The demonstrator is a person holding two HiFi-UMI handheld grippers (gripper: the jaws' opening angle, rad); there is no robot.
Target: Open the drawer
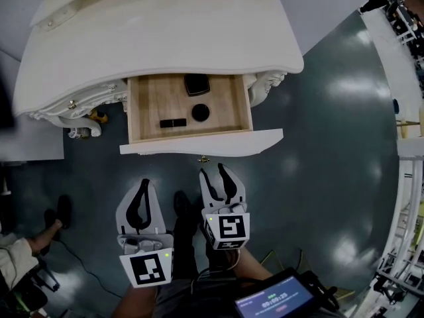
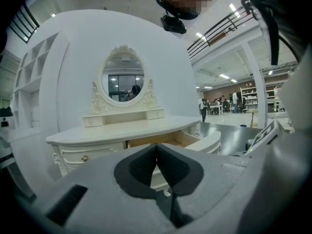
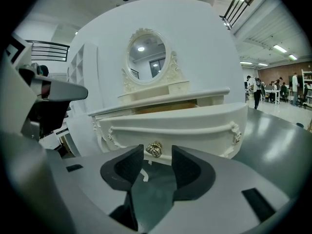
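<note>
The white dressing table (image 1: 152,25) has its middle drawer (image 1: 199,142) pulled out, showing a wooden inside with a black box (image 1: 197,84), a round black item (image 1: 201,112) and a flat black bar (image 1: 173,122). The drawer's brass knob (image 1: 203,159) (image 3: 154,149) sits on its curved front. My right gripper (image 1: 213,171) (image 3: 157,156) is open just in front of the knob; the knob lies beyond the tips and the pads do not touch it. My left gripper (image 1: 144,183) (image 2: 156,148) is shut and empty, hanging to the left, clear of the drawer.
An oval mirror (image 2: 123,78) stands on the tabletop. A person's shoes (image 1: 56,214) and a cable lie on the dark floor at the left. A tablet screen (image 1: 278,300) is at the bottom right, and white racks (image 1: 405,111) line the right side.
</note>
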